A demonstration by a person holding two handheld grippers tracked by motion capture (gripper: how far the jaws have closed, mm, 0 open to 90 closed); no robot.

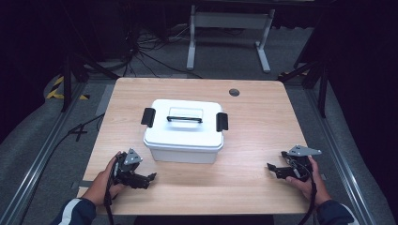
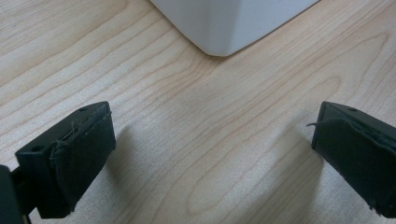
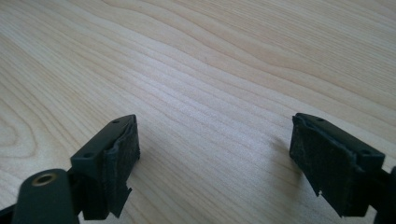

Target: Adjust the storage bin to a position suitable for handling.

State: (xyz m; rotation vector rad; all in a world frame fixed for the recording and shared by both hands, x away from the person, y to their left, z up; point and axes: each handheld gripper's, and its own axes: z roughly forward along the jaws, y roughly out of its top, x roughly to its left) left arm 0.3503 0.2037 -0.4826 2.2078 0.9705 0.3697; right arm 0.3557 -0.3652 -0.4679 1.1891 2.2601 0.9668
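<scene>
- The left gripper (image 1: pixel 149 178), black with a grey three-cornered plate on top, sits low over the light wooden table (image 1: pixel 253 140) near the person's edge, jaws spread wide with nothing between them; its foam-faced pads (image 2: pixel 79 163) stand far apart over bare wood grain in the left gripper view.
- The left hand (image 1: pixel 104 180), in a dark sleeve with a white stripe, grips it from behind.
- The right gripper (image 1: pixel 272 167), of the same build, rests opposite at the table's other side, jaws equally wide and empty; its worn black pads (image 3: pixel 116 168) frame bare planking in the right gripper view.
- The right hand (image 1: pixel 312 180) holds it, a cable trailing back.
- Between the two grippers and farther forward stands a white rectangular plastic storage box (image 1: pixel 183 131), lid on, black handle flat, a black latch at each end; its near corner (image 2: pixel 219 28) lies just ahead of the left gripper.
- Well beyond the right gripper, a round grey cable port (image 1: pixel 234 92) marks the table's far edge.
</scene>
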